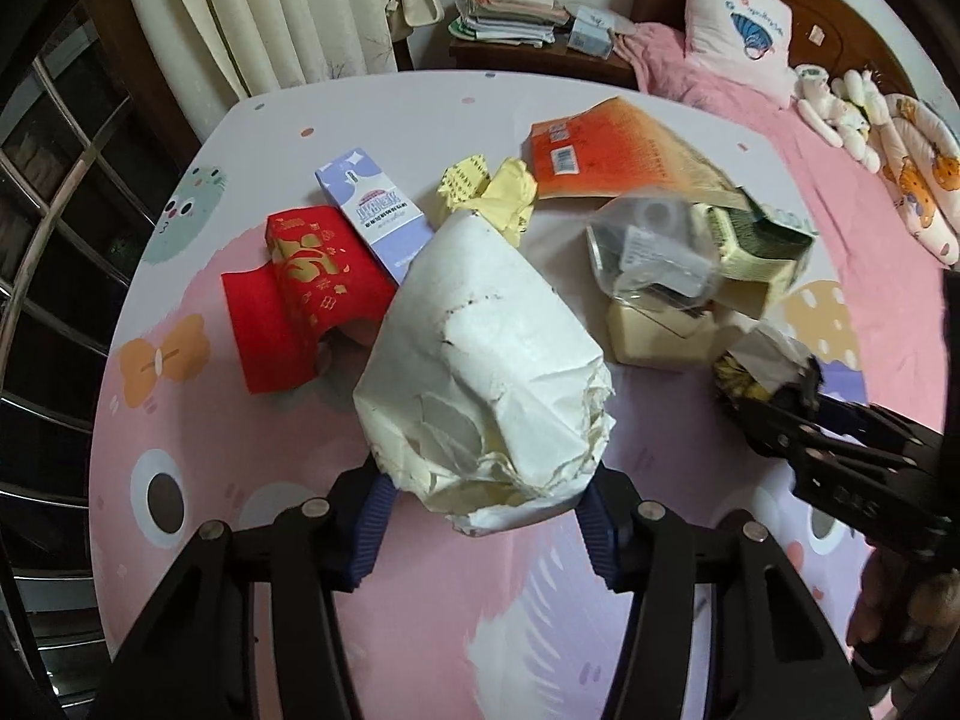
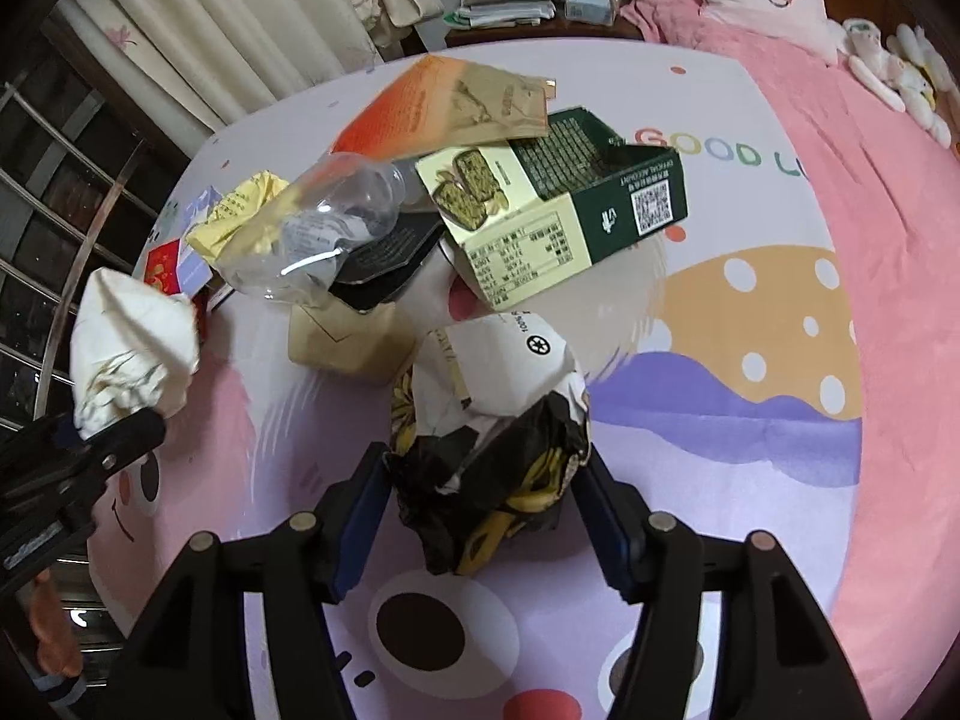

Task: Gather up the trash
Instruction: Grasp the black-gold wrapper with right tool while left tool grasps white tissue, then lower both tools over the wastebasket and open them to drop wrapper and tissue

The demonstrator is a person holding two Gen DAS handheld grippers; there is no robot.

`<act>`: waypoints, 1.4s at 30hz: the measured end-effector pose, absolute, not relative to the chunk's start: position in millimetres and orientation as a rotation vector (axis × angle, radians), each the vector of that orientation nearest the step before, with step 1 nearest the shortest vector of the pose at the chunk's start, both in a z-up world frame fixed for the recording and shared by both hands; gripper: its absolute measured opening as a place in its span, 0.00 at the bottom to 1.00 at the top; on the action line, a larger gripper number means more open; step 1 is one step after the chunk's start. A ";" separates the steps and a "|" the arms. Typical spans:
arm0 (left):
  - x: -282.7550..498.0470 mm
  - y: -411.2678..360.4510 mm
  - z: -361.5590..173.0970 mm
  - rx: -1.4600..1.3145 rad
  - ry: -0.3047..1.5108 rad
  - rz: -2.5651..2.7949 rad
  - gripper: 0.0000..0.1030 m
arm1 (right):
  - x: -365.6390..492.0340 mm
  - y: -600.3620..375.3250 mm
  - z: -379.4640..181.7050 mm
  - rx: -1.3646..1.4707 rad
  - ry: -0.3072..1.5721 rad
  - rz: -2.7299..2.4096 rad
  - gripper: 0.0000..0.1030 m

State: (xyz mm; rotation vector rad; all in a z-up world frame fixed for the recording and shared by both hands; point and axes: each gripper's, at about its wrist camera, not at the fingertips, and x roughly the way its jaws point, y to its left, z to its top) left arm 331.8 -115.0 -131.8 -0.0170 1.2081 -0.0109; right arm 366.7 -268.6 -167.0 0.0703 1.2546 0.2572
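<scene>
Left gripper (image 1: pixel 486 504) jaws clamp the lower end of a white paper bag (image 1: pixel 480 360), centre of the left view; right gripper (image 2: pixel 480 516) jaws pinch a black-and-yellow wrapper (image 2: pixel 486 450), lower centre of the right view. Both look like thin crumpled paper or film: light, soft, they'll crush rather than slip, so a grip on any bunched fold should hold; tearing is the likeliest risk, the bag already shows rips. Rest of the trash sits on a cartoon-print tablecloth (image 2: pixel 750 420) mid-frame: red box (image 1: pixel 300 300) and lilac carton (image 1: pixel 378 210) at left, thin stiff card, best taken across a narrow edge; yellow paper wad (image 1: pixel 492 192) upper centre, soft, grab anywhere; clear plastic bottle (image 2: pixel 324 234), smooth, springy, probably slippery, take at the neck or squeeze mid-body; green box (image 2: pixel 564 210) open and hollow, take by a wall or flap; orange flat packet (image 1: pixel 606 144) lies flat, hard to get under; tan box (image 2: pixel 348 342) under the bottle. No bin in view.
</scene>
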 end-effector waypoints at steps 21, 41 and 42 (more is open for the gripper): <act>191.9 -86.1 -50.7 0.035 1.074 -0.133 0.52 | 205.5 -228.0 -63.0 0.108 1.089 0.357 0.48; 9.6 -2.2 -68.0 0.191 1.088 -0.320 0.53 | -16.0 -148.0 -79.4 0.226 1.102 0.155 0.48; 7.1 -0.1 -73.0 0.189 1.101 -0.323 0.53 | -22.5 -145.1 -85.1 0.222 1.119 0.150 0.48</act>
